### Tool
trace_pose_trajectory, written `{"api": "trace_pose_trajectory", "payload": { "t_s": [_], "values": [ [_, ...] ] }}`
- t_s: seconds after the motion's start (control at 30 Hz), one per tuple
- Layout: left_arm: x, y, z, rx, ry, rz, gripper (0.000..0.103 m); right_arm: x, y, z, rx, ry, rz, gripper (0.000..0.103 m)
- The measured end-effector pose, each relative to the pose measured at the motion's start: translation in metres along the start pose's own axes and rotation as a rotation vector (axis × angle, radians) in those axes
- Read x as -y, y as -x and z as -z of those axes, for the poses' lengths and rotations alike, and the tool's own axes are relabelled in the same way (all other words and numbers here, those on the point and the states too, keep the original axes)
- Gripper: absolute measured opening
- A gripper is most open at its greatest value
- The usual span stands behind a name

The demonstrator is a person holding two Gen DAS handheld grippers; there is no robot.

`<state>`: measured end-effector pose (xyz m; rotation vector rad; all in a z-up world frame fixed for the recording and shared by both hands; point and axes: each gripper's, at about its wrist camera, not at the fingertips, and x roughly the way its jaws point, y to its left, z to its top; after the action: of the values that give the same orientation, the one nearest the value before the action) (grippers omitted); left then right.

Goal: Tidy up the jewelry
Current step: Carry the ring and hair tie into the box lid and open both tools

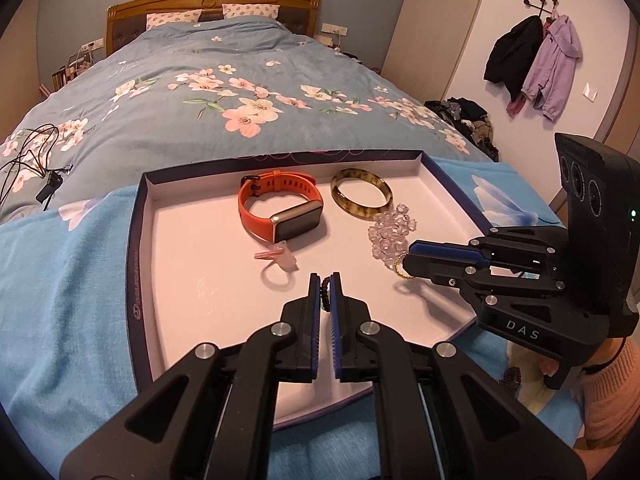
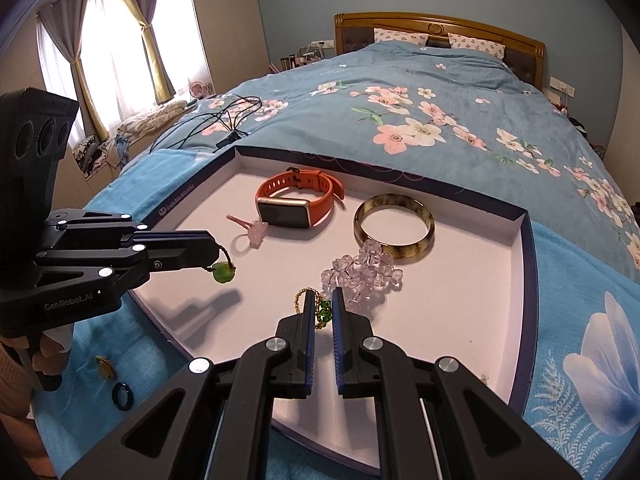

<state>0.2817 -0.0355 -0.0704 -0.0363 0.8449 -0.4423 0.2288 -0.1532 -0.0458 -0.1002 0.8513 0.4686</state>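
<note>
Over a shallow white tray (image 1: 144, 240) on the foot of a floral-quilted bed, two hand-held grippers hang with small pieces pinched. L gripper (image 1: 326, 280) has its fingers pressed tight on a dark beaded cord w/ a green bead (image 2: 222, 272) dangling below the tips; R gripper (image 2: 322, 300) clamps a gold chain (image 2: 306, 294) w/ green stones, just beside the clear crystal bracelet (image 2: 362, 276). Both sit low over the tray's near half – likely to set each piece in its own open spot. Already laid out: orange smartwatch (image 1: 280, 210), mottled bangle (image 1: 362, 194), pink ring (image 1: 276, 266). A blue ring (image 2: 121, 396) and a yellow piece (image 2: 105, 366) wait outside on the towel – prob. next.
</note>
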Motion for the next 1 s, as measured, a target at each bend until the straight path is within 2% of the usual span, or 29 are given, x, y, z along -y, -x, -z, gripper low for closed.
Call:
{"api": "trace_pose_trajectory", "payload": {
  "t_s": [0.37,0.57,0.73,1.0],
  "values": [
    [-0.010,-0.016,-0.002,-0.029,0.034,0.002,0.006,0.004,-0.007,0.000,-0.017,-0.015,0.023,0.008],
    [-0.011,-0.012,-0.001,-0.014,0.044,-0.015,0.018,0.007,0.001,0.001,0.006,-0.027,0.034,0.010],
    [-0.008,0.007,0.000,0.038,0.028,-0.041,0.029,0.011,0.015,0.002,0.041,-0.049,0.042,0.015],
    [0.002,0.054,0.009,0.126,-0.019,-0.067,0.036,0.016,0.046,0.011,0.092,-0.079,0.014,0.018]
  ]
}}
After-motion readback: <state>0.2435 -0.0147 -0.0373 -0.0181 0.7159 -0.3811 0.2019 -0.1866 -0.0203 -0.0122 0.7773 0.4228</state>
